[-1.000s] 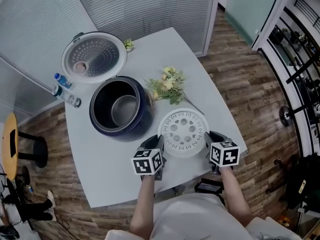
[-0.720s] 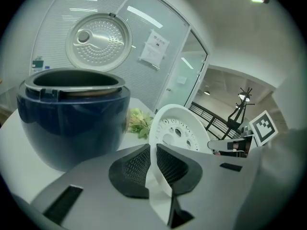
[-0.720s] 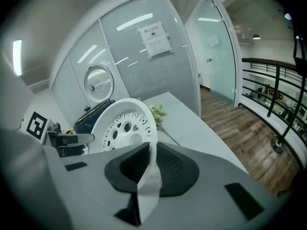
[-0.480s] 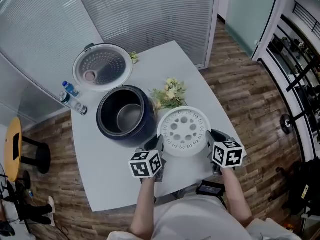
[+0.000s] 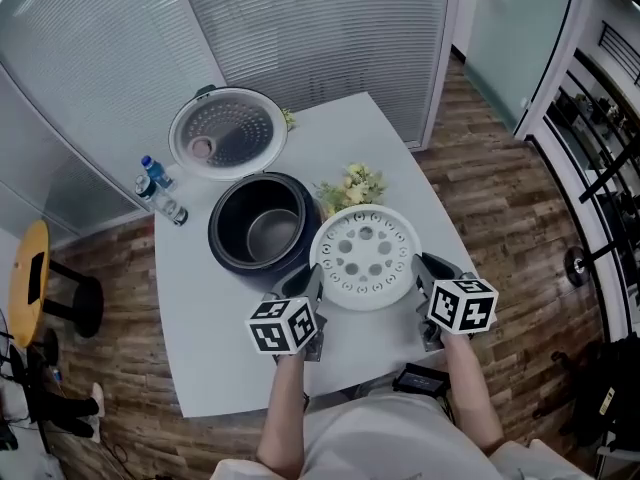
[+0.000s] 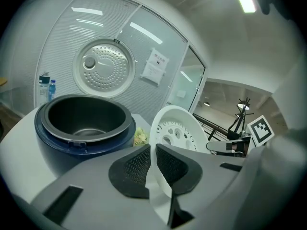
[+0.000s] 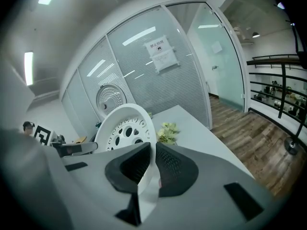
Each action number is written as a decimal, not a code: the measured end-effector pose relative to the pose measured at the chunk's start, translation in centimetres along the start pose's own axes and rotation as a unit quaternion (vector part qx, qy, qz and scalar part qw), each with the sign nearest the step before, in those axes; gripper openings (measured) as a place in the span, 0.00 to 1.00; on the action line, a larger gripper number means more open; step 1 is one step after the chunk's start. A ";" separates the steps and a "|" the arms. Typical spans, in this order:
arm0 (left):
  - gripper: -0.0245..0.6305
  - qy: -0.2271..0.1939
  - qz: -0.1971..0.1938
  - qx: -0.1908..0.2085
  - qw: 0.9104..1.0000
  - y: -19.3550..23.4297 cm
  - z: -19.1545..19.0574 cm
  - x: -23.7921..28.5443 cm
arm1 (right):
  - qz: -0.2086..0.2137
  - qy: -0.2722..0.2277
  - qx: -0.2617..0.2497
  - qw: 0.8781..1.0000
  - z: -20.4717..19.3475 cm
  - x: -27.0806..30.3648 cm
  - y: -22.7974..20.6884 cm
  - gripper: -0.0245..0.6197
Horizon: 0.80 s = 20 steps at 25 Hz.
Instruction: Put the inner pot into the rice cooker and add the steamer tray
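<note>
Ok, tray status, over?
Left hand-held gripper shut on round white perforated steamer tray; right hand-held gripper just closed further on opposite rim. Dark inner pot already in open blue rice cooker. Nothing blocking.

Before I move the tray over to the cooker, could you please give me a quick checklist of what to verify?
1. Hold of left gripper on steamer tray rim: ok, jaws clamp it.
2. Hold of right gripper on the opposite rim: ok; its jaws have just been closing, with the rim between them.
3. Seating of inner pot in rice cooker: ok.
4. Open lid clear of the opening: ok.
5. Pot empty: ok, bare bottom visible.
6. Path clear of flowers: cannot tell; they lie close beside the cooker.
</note>
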<state>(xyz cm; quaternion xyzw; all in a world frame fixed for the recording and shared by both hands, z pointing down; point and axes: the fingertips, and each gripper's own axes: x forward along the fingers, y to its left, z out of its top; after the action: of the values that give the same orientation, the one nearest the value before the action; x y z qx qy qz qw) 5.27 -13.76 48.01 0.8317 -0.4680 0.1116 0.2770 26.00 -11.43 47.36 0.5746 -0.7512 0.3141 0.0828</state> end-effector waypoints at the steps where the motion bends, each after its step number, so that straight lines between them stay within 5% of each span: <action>1: 0.10 -0.006 0.003 -0.001 1.000 0.2 0.4 -0.3 | 0.002 -0.004 0.001 1.000 0.3 0.1 0.4 0.11; 20: 0.10 -0.073 0.045 -0.013 0.996 3.5 6.6 -5.8 | 0.085 -0.040 -0.022 0.995 6.3 2.3 7.8 0.11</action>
<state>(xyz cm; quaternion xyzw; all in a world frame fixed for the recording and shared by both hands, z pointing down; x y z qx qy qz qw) -1.28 -14.73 41.22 0.8121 -0.5255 0.0566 0.2475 19.65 -15.70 40.59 0.5189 -0.8069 0.2797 0.0383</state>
